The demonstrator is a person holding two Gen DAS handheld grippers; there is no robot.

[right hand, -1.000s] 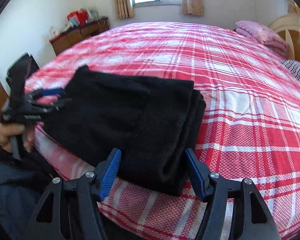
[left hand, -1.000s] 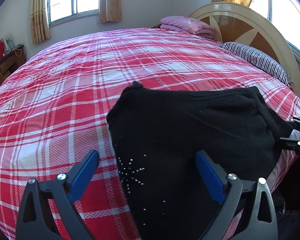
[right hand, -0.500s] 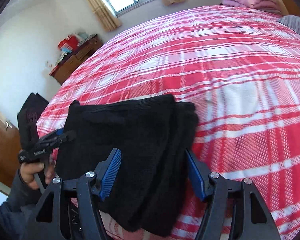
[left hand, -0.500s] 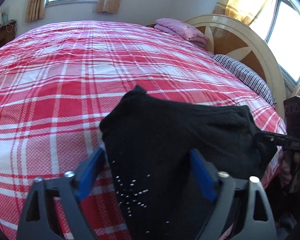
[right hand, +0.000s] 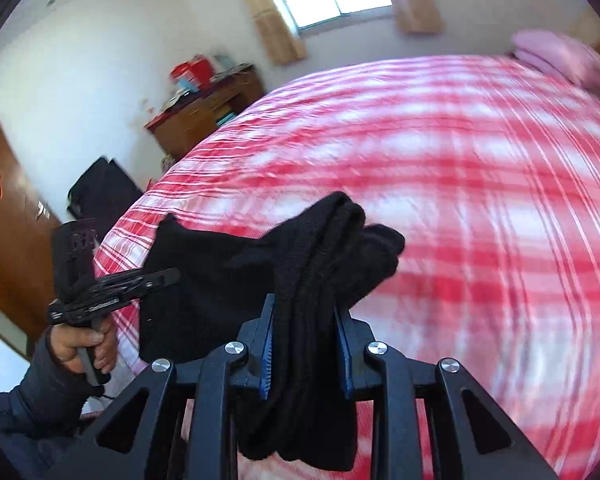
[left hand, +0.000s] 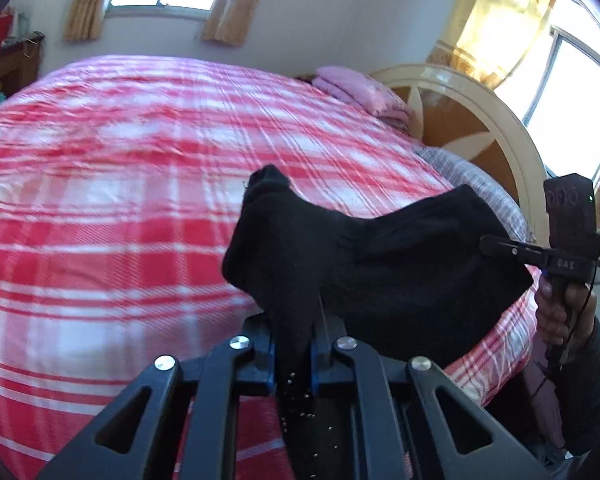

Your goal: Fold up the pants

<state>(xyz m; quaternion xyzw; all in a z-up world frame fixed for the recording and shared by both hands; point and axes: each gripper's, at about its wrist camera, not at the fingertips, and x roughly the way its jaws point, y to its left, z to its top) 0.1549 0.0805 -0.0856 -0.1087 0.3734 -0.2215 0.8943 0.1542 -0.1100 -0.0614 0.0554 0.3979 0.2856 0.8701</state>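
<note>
The folded black pants (left hand: 380, 264) hang between both grippers, lifted above the near edge of the red plaid bed (left hand: 120, 208). My left gripper (left hand: 294, 350) is shut on one end of the pants, where small studs show. My right gripper (right hand: 306, 350) is shut on the thick folded end of the pants (right hand: 300, 272). In the left wrist view the right gripper (left hand: 496, 246) shows at the right, clamped on the cloth. In the right wrist view the left gripper (right hand: 168, 276) shows at the left, clamped on the other end.
A pink folded blanket (left hand: 360, 90) and a striped pillow (left hand: 472, 176) lie by the rounded headboard (left hand: 480, 120). A wooden dresser (right hand: 204, 116) stands by the far wall, a door (right hand: 4, 224) to the left.
Both grippers have shut on the ends of the pants and lifted them off the bed. Both views have tilted upward.
</note>
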